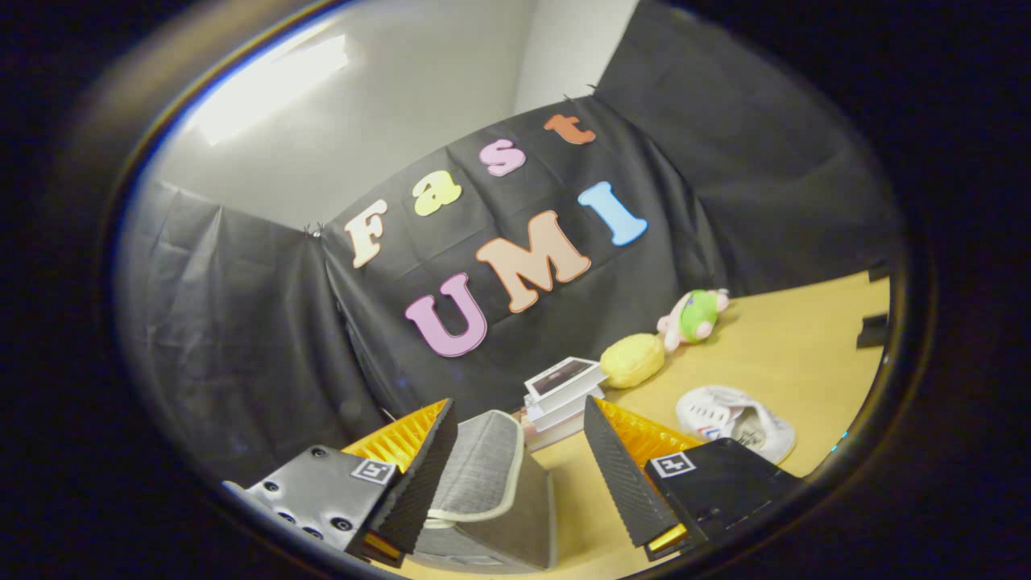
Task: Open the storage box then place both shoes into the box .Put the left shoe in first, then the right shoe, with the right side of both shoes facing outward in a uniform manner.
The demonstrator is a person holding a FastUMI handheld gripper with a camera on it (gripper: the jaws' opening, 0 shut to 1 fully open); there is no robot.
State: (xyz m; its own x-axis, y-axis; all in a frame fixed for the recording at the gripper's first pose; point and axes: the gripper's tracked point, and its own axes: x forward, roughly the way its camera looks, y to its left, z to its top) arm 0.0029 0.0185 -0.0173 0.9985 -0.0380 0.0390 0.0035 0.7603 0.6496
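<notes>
Although the storage box (491, 499) is seen between the fingers with its grey lid (483, 471) raised, no shoe can be made out inside it, so the opening step is judged done and both placements are judged left. The tool (515, 475) is held wide, with nothing gripped. One white shoe (734, 420) lies on the table (805, 346) just beyond the right finger; which foot it fits cannot be told. A stack of books (560, 395), a yellow plush (632, 360) and a green-and-pink toy (694, 316) sit farther back.
</notes>
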